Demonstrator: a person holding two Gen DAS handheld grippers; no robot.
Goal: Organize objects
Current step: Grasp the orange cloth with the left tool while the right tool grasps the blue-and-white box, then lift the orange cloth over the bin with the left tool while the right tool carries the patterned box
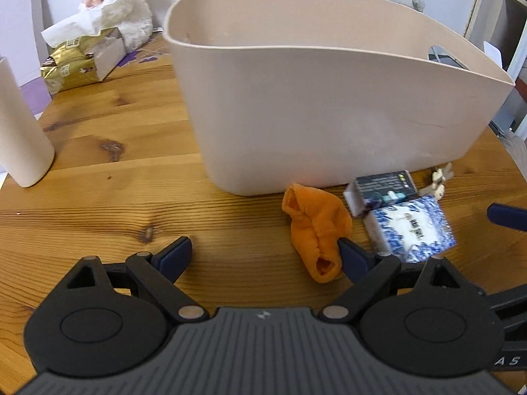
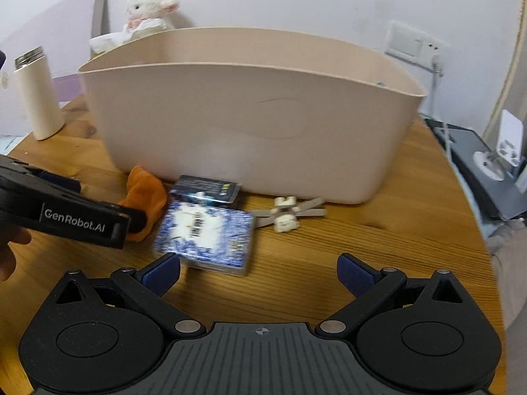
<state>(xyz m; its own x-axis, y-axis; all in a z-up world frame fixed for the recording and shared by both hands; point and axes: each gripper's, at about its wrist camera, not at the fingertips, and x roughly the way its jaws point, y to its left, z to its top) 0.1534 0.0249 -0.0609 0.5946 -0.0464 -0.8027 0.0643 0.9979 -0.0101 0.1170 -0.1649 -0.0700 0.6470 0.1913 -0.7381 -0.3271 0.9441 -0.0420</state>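
A large beige bin stands on the wooden table. In front of it lie an orange cloth, a dark small box, a blue-and-white patterned pack and a small white toy figure. My left gripper is open just above the table, its right fingertip against the orange cloth. My right gripper is open too and holds nothing. The patterned pack lies just ahead of its left finger, and the toy figure is further ahead by the bin.
A white cylindrical bottle stands at the left. A plush lamb and a gold tissue box sit at the back left. The table's round edge curves close on the right, with a dark device beyond it. A hand shows at the left edge.
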